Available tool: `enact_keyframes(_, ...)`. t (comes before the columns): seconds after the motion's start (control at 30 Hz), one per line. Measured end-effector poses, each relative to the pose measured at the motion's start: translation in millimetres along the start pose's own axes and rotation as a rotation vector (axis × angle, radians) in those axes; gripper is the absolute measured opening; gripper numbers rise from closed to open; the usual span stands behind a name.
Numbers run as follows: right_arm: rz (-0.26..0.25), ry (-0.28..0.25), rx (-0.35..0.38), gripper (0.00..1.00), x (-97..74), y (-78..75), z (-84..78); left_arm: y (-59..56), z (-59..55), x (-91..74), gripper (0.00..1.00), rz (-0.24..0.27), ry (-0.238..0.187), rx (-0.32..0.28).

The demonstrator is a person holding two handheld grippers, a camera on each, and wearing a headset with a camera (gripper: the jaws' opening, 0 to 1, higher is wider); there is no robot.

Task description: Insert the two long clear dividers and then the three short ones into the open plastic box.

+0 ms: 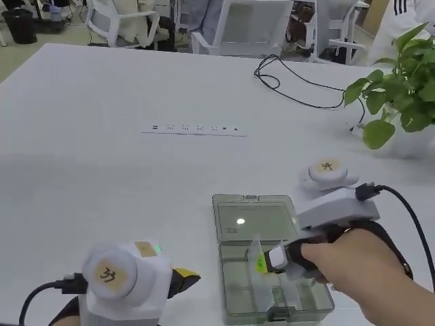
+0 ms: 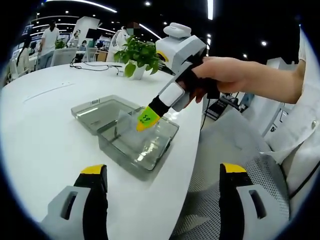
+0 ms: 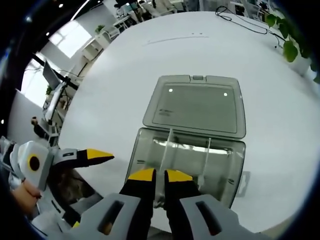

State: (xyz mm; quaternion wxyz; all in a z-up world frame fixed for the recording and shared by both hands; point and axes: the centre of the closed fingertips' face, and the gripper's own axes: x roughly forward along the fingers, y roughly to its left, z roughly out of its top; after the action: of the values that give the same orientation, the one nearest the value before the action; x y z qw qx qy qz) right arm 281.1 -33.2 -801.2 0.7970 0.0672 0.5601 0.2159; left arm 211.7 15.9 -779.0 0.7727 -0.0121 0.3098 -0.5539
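Right gripper (image 3: 159, 173) clamps a clear divider (image 3: 168, 142) in the plastic box (image 3: 225, 167) — seating step, I'd say, press straight down next — left gripper (image 2: 163, 170) gapes empty.

Bright, even overhead light flattens the white counter (image 1: 136, 88); shadows are faint and soft. In the left gripper view, white ceiling strip lamps (image 2: 210, 7) glow against a dark ceiling. Small glare spots dot the lid of the clear grey plastic box (image 3: 195, 107), where a thin clear upright divider (image 1: 255, 248) nearly vanishes. Both gripper views bend strongly at their edges.
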Motion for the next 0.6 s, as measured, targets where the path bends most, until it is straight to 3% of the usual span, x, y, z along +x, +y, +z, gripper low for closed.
enact_keyframes(0.17, 0.008, 0.004, -0.031, 0.09, 9.8, -1.3, -3.4, 0.4, 0.5, -1.4, 0.95, 0.002, -0.001, -0.001)
enact_keyframes(0.6, 0.042, 0.013, -0.026, 0.1, 17.1, -3.9, -6.7, 2.7, -1.4, -2.8, 0.98, 0.009, 0.003, 0.003)
